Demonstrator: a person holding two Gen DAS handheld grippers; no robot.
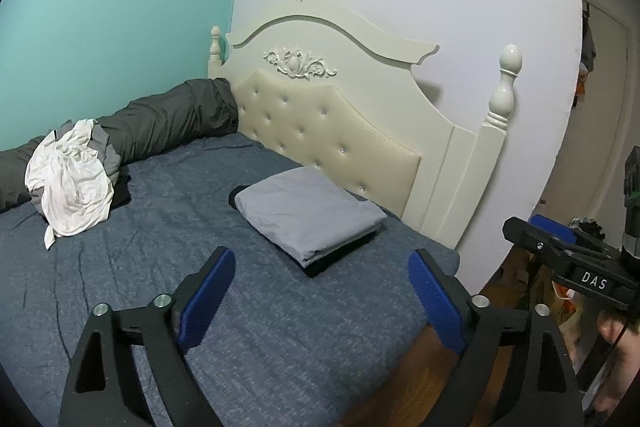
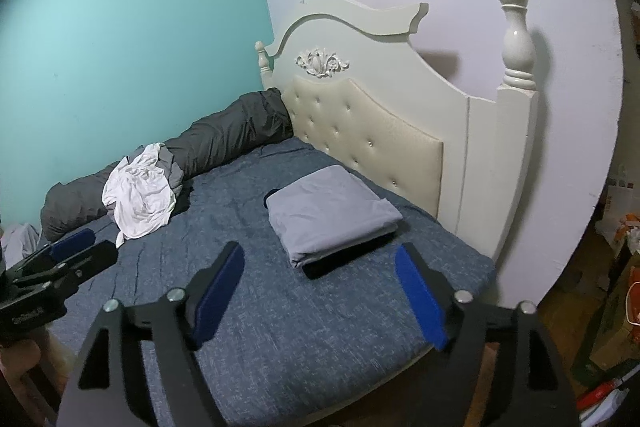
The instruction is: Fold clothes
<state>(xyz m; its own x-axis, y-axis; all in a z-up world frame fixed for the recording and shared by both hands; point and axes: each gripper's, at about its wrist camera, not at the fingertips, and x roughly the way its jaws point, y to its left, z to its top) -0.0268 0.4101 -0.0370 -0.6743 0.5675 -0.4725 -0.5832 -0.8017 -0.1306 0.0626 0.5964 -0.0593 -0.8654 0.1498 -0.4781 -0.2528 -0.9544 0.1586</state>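
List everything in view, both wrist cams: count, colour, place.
bed: 1, blue cover, fills foreground
headboard: 1, cream, tufted, against white wall
posts: 2, cream, headboard ends
folded stack: 1, grey on black, near headboard
white garment: 1, crumpled, far side of bed on grey clothes
duvet roll: 1, dark grey, along teal wall
clutter: several, mixed colours, floor right of bed; items unclear
left gripper: 1, black, blue pads, open, empty, above bed
right gripper: 1, black, blue pads, open, empty, above bed
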